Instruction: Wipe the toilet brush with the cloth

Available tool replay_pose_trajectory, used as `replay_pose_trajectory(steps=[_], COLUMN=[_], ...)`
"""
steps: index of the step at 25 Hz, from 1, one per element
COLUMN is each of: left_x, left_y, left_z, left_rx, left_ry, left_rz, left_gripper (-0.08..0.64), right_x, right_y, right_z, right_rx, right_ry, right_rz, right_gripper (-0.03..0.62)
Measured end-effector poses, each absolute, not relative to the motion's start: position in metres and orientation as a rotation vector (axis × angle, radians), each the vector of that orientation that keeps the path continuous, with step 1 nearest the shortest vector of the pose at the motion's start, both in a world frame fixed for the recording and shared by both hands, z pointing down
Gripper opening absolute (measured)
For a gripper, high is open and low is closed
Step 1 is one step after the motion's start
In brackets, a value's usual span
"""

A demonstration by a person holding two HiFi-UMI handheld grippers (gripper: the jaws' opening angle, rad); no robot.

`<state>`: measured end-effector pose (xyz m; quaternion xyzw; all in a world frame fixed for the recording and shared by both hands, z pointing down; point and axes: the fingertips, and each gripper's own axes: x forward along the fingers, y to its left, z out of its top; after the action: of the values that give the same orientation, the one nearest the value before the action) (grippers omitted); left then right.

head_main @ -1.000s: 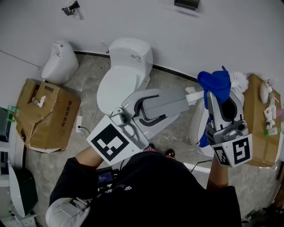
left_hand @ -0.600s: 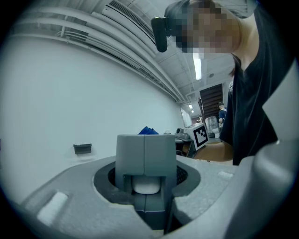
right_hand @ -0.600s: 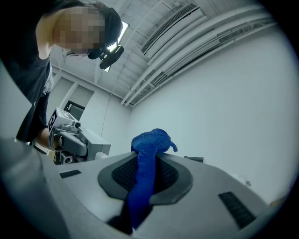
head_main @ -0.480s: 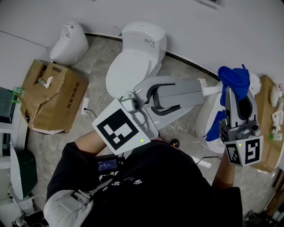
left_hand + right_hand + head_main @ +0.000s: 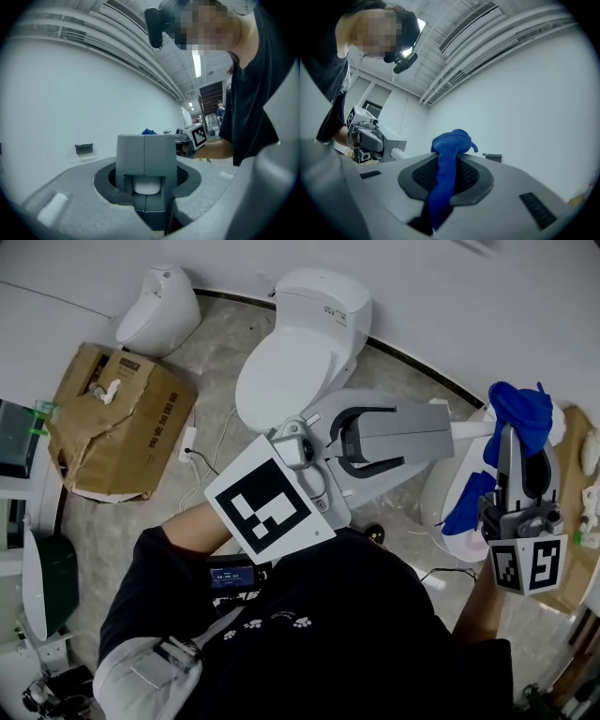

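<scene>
The toilet brush is held level. Its white handle (image 5: pixel 469 430) runs right from my left gripper (image 5: pixel 442 430), which is shut on it. The handle's end (image 5: pixel 146 187) shows between the grey pads in the left gripper view. A blue cloth (image 5: pixel 520 413) covers most of the white brush head (image 5: pixel 559 424). My right gripper (image 5: pixel 517 442) points up at the brush head and is shut on the cloth (image 5: pixel 446 164), which bunches above the jaws and hangs down between them. In the right gripper view the left gripper (image 5: pixel 370 136) and the handle (image 5: pixel 401 153) appear at the left.
A white toilet (image 5: pixel 300 352) stands at the wall behind the left gripper, and a small white urinal (image 5: pixel 159 296) lies to its left. A torn cardboard box (image 5: pixel 117 423) sits left, another box (image 5: pixel 581 549) far right. A white fixture (image 5: pixel 445 512) lies below the brush.
The head view has swung, so both grippers and the brush sit further right in the picture. Both grips and the cloth's place on the brush head look the same.
</scene>
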<state>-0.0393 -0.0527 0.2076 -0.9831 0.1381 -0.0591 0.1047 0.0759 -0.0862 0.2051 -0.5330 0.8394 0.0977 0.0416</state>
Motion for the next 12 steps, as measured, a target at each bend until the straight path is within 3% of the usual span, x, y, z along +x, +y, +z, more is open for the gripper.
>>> replay_pose_trajectory(steps=[12], left_x=[-0.039], left_y=[-0.054], left_z=[0.207], left_rx=[-2.907], left_ry=[0.411], left_rz=[-0.174], left_gripper=[0.158], right_x=[0.094], right_y=[-0.093], right_z=[0.208], right_rx=[-1.711], right_ry=[2.53], right_rz=[0.295], right_gripper=[0.072])
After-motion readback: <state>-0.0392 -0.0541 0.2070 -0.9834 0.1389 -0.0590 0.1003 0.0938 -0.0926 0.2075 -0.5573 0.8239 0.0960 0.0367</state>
